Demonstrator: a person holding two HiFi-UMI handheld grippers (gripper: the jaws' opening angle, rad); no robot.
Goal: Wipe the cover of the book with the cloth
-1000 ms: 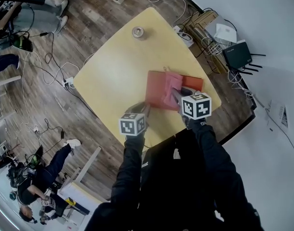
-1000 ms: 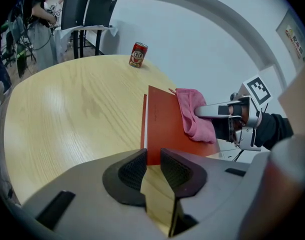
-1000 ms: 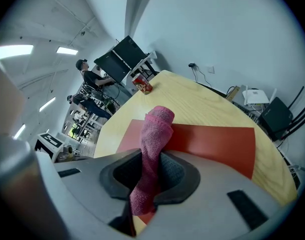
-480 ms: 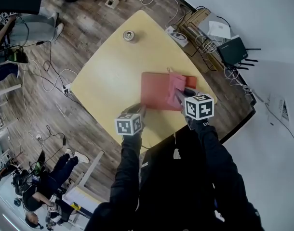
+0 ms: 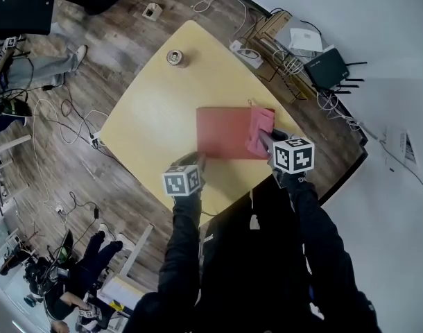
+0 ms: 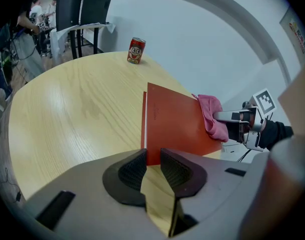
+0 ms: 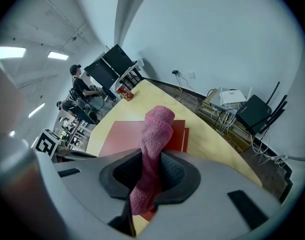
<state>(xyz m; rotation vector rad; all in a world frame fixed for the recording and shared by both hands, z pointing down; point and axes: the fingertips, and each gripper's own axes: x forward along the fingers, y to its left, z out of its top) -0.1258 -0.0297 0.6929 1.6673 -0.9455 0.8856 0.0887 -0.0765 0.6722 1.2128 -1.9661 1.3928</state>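
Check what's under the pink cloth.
The cloth, gripped in the right claw, lies over the right end of the red book on the table. The patch of cover directly beneath the cloth is hidden.

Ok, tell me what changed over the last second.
The right gripper dragged the pink cloth across the book to its right-hand edge, still clamped on the cloth. The left gripper stayed on the book's near corner. The can didn't move.

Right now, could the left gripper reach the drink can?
Probably yes, with a stretch: only bare table lies between the left gripper and the can; the book lies off to the right.
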